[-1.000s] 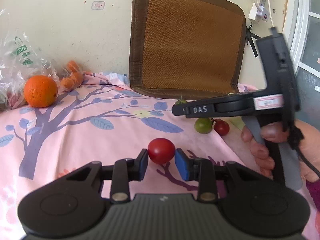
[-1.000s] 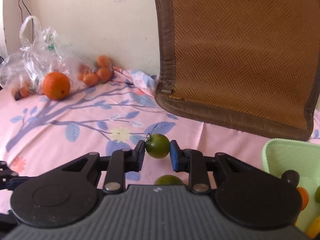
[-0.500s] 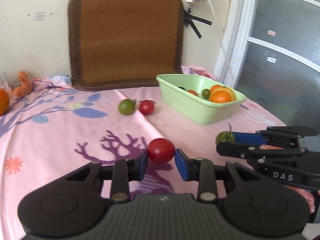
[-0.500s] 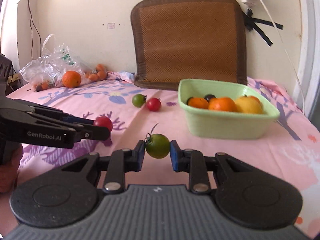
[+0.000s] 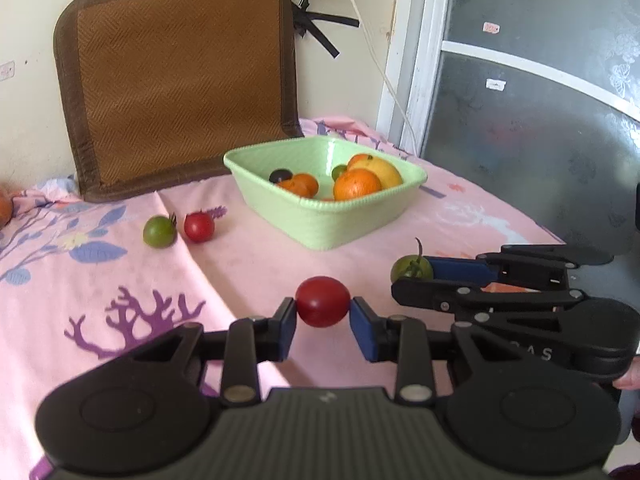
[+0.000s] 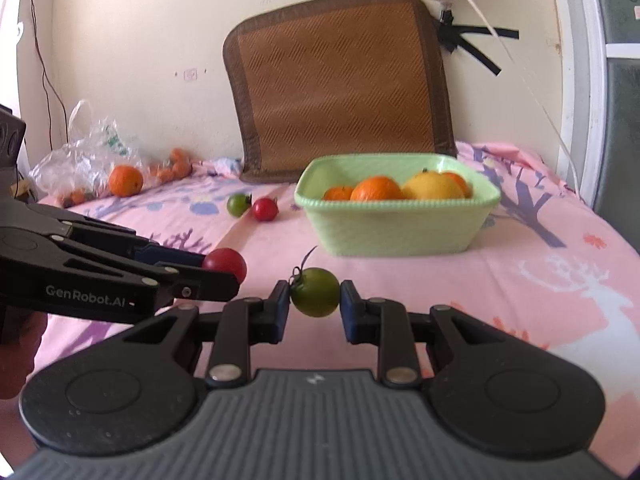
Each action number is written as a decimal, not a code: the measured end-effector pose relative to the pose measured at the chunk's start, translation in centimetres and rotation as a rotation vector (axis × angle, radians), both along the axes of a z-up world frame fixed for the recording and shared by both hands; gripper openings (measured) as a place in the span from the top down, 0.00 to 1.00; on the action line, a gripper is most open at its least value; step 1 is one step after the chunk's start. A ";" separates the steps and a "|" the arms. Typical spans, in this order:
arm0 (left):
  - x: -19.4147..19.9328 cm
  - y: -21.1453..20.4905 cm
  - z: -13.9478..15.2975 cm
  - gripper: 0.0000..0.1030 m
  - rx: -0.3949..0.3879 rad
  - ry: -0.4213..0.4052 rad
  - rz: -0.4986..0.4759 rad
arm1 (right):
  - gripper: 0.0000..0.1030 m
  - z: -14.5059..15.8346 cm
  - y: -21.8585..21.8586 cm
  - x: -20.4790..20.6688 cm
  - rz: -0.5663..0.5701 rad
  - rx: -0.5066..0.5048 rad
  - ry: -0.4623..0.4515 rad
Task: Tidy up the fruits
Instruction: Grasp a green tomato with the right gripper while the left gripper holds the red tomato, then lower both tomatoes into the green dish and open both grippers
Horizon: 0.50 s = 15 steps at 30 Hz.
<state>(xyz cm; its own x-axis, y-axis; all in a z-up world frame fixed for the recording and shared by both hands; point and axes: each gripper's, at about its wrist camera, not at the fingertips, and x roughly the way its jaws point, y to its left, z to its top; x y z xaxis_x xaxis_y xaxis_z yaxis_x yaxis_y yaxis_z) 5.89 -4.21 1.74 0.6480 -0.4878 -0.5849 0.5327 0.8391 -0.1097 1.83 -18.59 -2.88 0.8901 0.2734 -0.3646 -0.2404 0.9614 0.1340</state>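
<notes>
Red tomato [image 5: 322,301] still pinched in left gripper [image 5: 322,320], green tomato [image 6: 315,291] in right gripper [image 6: 315,312]; now nearer green basket [image 5: 344,220] than before.

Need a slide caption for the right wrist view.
Right gripper holds a green tomato short of the green basket; left gripper alongside with a red tomato.

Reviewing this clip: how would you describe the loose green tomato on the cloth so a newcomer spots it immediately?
Start at the brown woven mat leaning on the wall, then drop to the pink cloth left of the green basket. Two small tomatoes lie there side by side, untouched by any gripper; it is the green tomato, left of the red tomato.
</notes>
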 end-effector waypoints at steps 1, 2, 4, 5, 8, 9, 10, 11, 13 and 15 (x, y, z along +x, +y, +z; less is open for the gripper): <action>0.6 -0.2 0.8 0.71 -0.007 -0.010 -0.003 | 0.71 0.8 -0.3 0.4 -0.007 0.003 -0.034; 1.5 -0.5 1.7 0.71 -0.015 -0.022 -0.002 | 0.71 1.4 -0.4 0.9 -0.012 0.001 -0.064; 3.6 -1.1 3.4 0.71 -0.024 -0.039 0.006 | 0.71 2.4 -0.8 2.0 -0.024 -0.002 -0.113; 4.8 -1.4 4.0 0.71 -0.034 -0.039 0.003 | 0.71 2.6 -1.0 2.8 -0.028 -0.005 -0.129; 9.2 -2.5 4.6 0.71 -0.062 0.005 -0.008 | 0.71 2.4 -1.6 5.8 -0.047 -0.029 -0.116; 10.6 -2.8 4.4 0.71 -0.065 0.027 0.000 | 0.71 2.2 -1.8 6.8 -0.053 -0.034 -0.102; 11.9 -3.1 4.0 0.71 -0.069 0.048 0.008 | 0.71 2.0 -2.0 7.7 -0.060 -0.041 -0.090; 12.8 -3.4 3.6 0.71 -0.074 0.065 0.013 | 0.71 1.7 -2.1 8.4 -0.071 -0.052 -0.081; 14.2 -4.1 2.9 0.71 -0.079 0.089 0.016 | 0.68 1.2 -2.1 9.6 -0.085 -0.067 -0.063; 15.1 -4.6 2.2 0.71 -0.077 0.107 0.019 | 0.67 1.0 -2.3 10.2 -0.092 -0.069 -0.055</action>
